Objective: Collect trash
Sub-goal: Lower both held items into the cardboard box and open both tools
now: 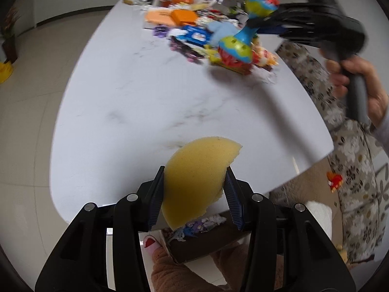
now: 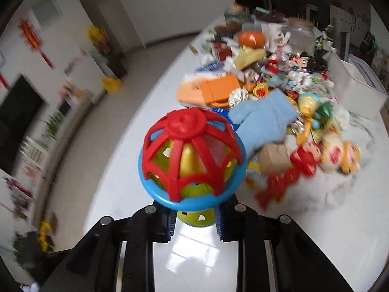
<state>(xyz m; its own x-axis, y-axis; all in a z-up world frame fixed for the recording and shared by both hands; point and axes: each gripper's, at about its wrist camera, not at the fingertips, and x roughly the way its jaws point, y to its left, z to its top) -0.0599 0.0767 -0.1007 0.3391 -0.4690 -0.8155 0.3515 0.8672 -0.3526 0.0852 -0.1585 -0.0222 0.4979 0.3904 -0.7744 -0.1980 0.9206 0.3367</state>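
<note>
My left gripper [image 1: 194, 192] is shut on a yellow sponge piece [image 1: 194, 182], held over the near edge of the white marble table [image 1: 145, 92]. In the right wrist view my right gripper [image 2: 194, 221] is shut on a colourful toy rattle [image 2: 192, 155] with a red cage, blue rim and green handle, lifted above the table. The left wrist view shows that same rattle [image 1: 243, 34] in the right gripper [image 1: 269, 23], raised over the heap of clutter [image 1: 189, 24] at the far end. A hand [image 1: 374, 97] grips the right gripper's handle.
A heap of toys, wrappers and boxes [image 2: 267, 97] covers the table's far half, with a light blue mitten [image 2: 262, 119] and an orange box [image 2: 218, 88] near its front. A glass jar [image 2: 300, 36] stands behind. A floral-covered chair [image 1: 352, 170] is at the right. A brown cardboard box [image 1: 206, 243] lies below the table edge.
</note>
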